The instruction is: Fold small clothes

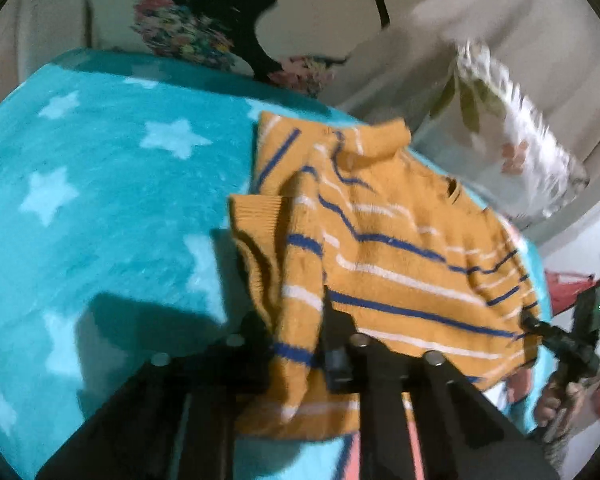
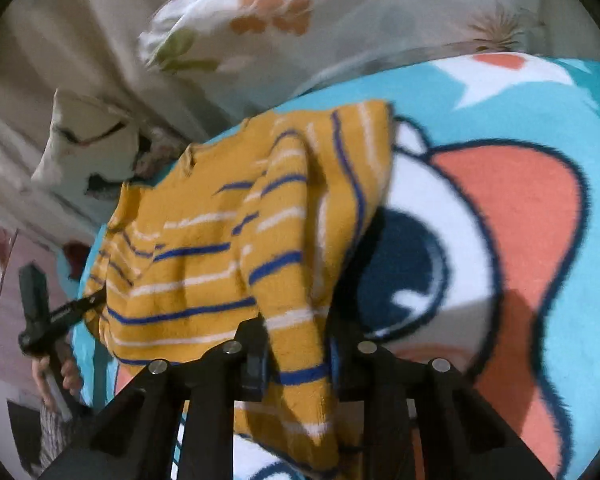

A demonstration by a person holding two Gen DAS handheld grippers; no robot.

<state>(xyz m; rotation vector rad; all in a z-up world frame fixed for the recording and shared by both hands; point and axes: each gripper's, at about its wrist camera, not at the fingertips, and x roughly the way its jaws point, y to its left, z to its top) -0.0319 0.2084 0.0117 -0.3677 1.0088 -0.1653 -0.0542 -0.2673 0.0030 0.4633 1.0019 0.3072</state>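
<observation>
On my left wrist view, the left gripper point(image 1: 296, 344) has its jaws pinched narrow on a bunched fold of the mustard sweater point(image 1: 384, 248), the knit squeezed between the two black fingers point(image 1: 338, 356) and hanging down below them. The sweater, striped in blue and white, lies spread over the teal star blanket point(image 1: 100, 184), reaching from my fingers toward the right edge of the bed. At that far edge I can see the right gripper point(image 1: 530, 322) clamped on the sweater's side, with the person's hand point(image 1: 556, 400) on its handle below. Behind the bed a floral pillow point(image 1: 512, 136) leans against a pale curtain, and a dark flowered garment point(image 1: 204, 28) hangs further back. Switching to my right wrist view, the right gripper point(image 2: 298, 360) is likewise closed tight on a strip of the sweater point(image 2: 204, 248), cloth filling the narrow gap between the fingers point(image 2: 256, 368) and draping downward. Here the sweater rests on a part of the blanket printed with a big cartoon eye point(image 2: 420, 264) in white, navy and coral. On the left the other gripper point(image 2: 94, 300) bites the sweater's hem, though the blur there makes it hard to say how much cloth it has.
</observation>
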